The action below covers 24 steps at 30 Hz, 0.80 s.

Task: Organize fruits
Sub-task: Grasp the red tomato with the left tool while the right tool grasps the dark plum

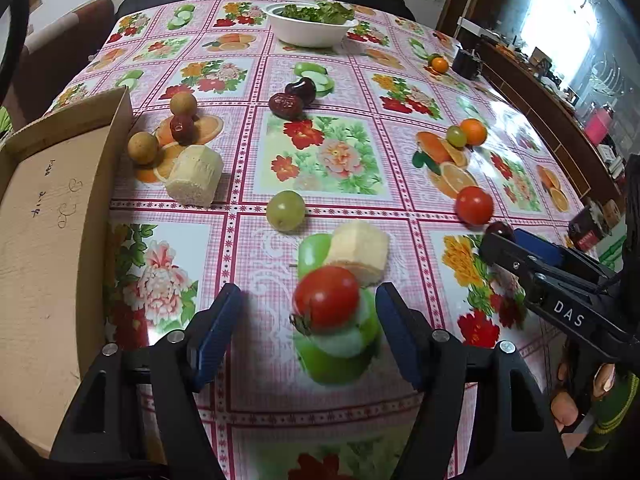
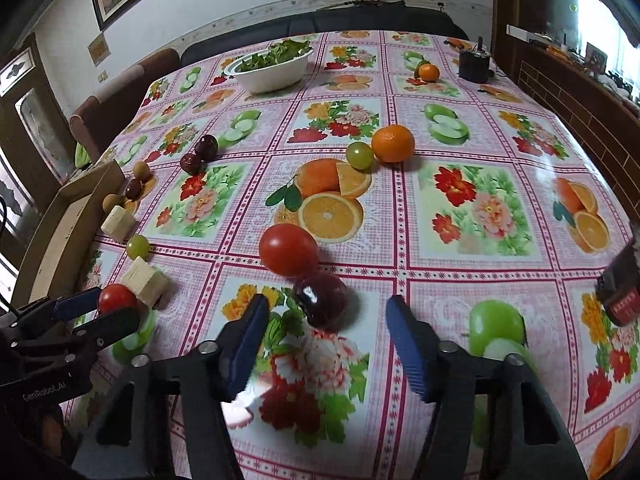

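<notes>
Big table w/ a fruit-print cloth [image 1: 320, 152], cardboard box [image 1: 52, 216] at the far left edge. Left gripper [image 1: 308, 308] spread wide, released, a red tomato [image 1: 326, 298] between its fingers. Right gripper [image 2: 326, 320] also released, dark plum [image 2: 320, 300] near its tips, 2nd tomato [image 2: 288, 250] just beyond.

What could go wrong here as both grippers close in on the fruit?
1. The left gripper is open around a tomato that touches a pale chunk; closing may knock the chunk away.
2. The right gripper is open around a dark plum sitting against another tomato; a nudge could send that round tomato rolling.
3. The box lies far left, so the plum faces a long carry.
</notes>
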Tool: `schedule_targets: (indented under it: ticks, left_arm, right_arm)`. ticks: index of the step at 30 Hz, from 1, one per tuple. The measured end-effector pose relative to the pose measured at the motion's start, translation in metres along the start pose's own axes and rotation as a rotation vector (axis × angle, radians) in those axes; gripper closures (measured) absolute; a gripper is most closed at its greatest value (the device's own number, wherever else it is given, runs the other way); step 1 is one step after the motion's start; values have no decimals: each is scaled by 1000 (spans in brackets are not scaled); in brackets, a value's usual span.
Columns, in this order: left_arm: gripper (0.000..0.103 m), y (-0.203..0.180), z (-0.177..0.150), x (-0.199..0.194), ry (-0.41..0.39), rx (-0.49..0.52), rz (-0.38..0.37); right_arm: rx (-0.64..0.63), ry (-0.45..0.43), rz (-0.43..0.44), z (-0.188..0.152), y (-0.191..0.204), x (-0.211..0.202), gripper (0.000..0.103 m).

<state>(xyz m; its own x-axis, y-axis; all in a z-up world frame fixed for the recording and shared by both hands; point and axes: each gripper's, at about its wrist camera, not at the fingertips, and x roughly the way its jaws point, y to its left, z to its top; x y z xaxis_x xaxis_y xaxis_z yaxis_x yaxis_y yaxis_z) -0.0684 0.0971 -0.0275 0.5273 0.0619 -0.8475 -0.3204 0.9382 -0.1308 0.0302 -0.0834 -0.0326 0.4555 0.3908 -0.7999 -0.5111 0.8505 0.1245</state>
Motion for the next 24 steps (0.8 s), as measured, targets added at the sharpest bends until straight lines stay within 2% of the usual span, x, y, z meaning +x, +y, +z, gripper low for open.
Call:
schedule_targets:
  ticks: [2,3,5,7,9,13,24]
  left_arm:
    - [49,1,1,0,-11,-6,2]
    - [50,3,1,0,-14,-10,-3]
    - [68,4,2,-1,-18,-13,-38]
    - [73,1,2,-4,-15,0,-51]
    - [73,-4,0,-7,-23,19,-25]
    - [73,-1,-4,-16,-21,10,-31]
    - [73,21,-15,-61,-106,-15,46]
  right_arm:
    - [-2,5,-4,2,-1,4,53]
    - [-5,5,-7,3,-1,4,61]
    - [-1,3,15,3,-1,5,69]
    - [1,3,29,2,-1,3,72]
    - [2,4,26,1,0,0,72]
    - [10,-12,42,-4,3,-15,72]
    - [-34,-46,128,-12,38,-47,72]
